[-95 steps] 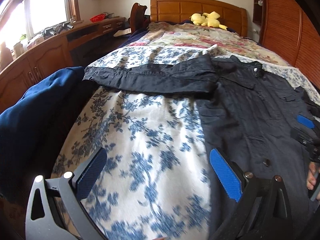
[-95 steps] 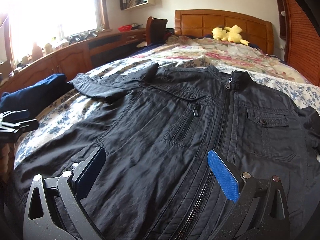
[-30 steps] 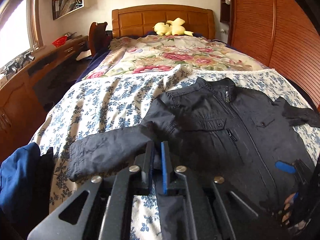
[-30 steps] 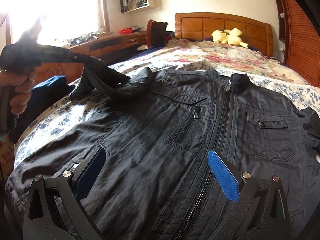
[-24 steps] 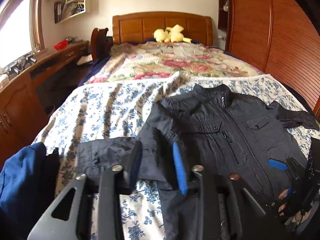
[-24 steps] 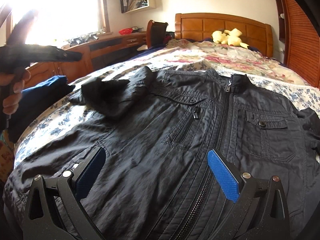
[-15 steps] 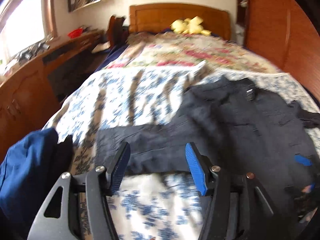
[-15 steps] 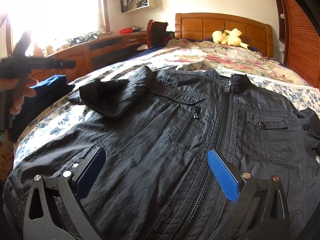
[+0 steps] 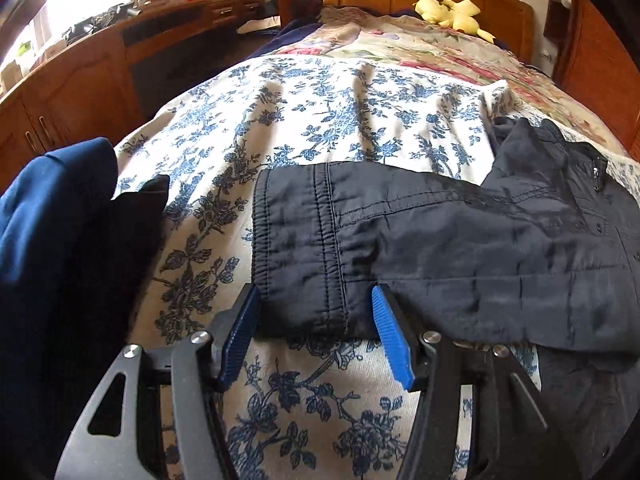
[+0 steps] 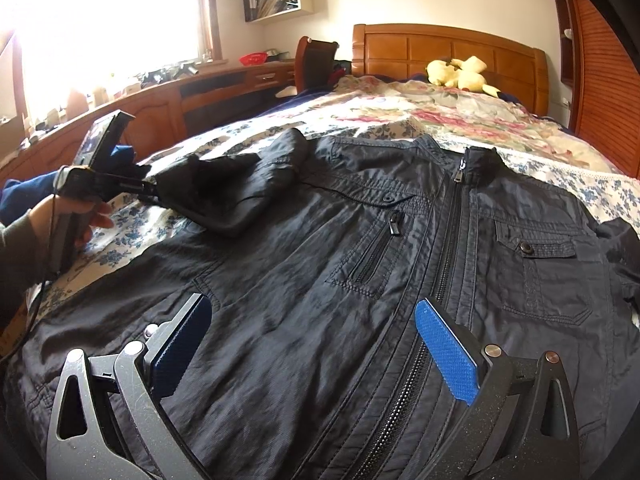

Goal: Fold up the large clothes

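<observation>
Item: black zip-front woven jacket (image 10: 400,280), with snap pockets and ribbed cuffs, spread face-up on the blue-floral bedspread (image 9: 320,92). In the right wrist view it fills the centre and lower frame; in the left wrist view its body lies at the right edge.

Sleeve (image 9: 400,240): extends leftward across mid-frame of the left wrist view, the stitched cuff (image 9: 296,248) at its left end.

Handling (judged): light, limp, thin shell cloth, likely a little slick; creases readily and will sag if lifted from one point. Zipper and snaps are the only stiff parts. Best holds: the doubled, seamed cuff, the hem corners, the shoulder seam.

Left gripper (image 9: 316,344): released, blue pads either side of the cuff's lower edge, one pad apparently touching the cloth; no pinch visible.

Right gripper (image 10: 312,340): spread wide, low over the jacket front at lower frame, nothing between its pads.

Change: 3.2 s ago the sleeve lay straight out and the left gripper stood apart from it; 1.0 s ago that gripper was clenched with the sleeve raised; now the sleeve is down again, bunched near the shoulder, the gripper unclamped at the cuff. The right gripper is unmoved.

Surroundings: dark blue garment (image 9: 52,208) at left edge; yellow plush toy (image 10: 460,72) by the wooden headboard (image 10: 440,44), upper frame; wooden cabinets (image 9: 80,80) upper left.
</observation>
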{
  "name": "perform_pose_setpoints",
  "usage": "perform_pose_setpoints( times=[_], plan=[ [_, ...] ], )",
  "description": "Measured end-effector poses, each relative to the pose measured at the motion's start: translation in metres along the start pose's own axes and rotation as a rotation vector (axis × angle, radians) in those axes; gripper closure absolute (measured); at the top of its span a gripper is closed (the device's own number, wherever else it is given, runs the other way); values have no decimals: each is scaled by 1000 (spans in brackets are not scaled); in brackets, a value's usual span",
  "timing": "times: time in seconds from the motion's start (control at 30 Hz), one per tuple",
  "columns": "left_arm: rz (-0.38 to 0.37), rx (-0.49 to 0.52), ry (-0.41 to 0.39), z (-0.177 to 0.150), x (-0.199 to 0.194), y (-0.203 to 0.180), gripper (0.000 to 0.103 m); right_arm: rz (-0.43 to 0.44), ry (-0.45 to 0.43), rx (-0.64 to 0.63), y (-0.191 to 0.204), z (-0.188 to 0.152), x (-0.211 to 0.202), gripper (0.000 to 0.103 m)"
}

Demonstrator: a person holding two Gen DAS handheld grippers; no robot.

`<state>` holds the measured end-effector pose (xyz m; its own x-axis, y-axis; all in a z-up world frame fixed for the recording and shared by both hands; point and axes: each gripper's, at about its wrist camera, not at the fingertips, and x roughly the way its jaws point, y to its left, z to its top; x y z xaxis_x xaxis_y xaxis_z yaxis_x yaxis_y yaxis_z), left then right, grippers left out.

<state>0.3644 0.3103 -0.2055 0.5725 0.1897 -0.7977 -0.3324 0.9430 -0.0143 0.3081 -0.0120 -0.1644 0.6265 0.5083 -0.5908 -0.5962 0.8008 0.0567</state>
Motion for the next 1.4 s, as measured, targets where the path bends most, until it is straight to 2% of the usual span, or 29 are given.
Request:
perform_pose_setpoints(
  times=[0.17,0.2,0.23,0.27,0.33,0.43,0.63,0.73,0.93,1.13,1.4],
  plan=[
    [4,15,39,1,7,-5,47,0,0,0,1,0,0,0],
    [-1,28,45,2,8,-7,54,0,-1,1,0,0,0,0],
    [-13,34,51,2,9,-9,67,0,-1,1,1,0,0,0],
    [-35,36,61,4,11,-13,72,0,-1,0,0,0,0,0],
    [-16,46,66,6,7,-20,85,0,-1,-1,1,0,0,0],
    [11,76,44,13,-11,-37,92,-2,-7,-2,1,0,-1,0],
    [22,121,-107,35,-91,-77,93,5,-7,7,0,2,-7,0],
    [-13,180,-192,46,-144,-112,93,5,-8,2,-4,1,-18,0],
    [-129,296,-303,43,-220,-186,94,-82,-67,-23,-24,4,-56,0],
    [-212,384,-340,16,-256,-235,93,-146,-99,44,-66,-2,-90,0],
    [-262,394,-317,-47,-267,-244,85,-191,-99,107,-95,-7,-113,0]
  ],
)
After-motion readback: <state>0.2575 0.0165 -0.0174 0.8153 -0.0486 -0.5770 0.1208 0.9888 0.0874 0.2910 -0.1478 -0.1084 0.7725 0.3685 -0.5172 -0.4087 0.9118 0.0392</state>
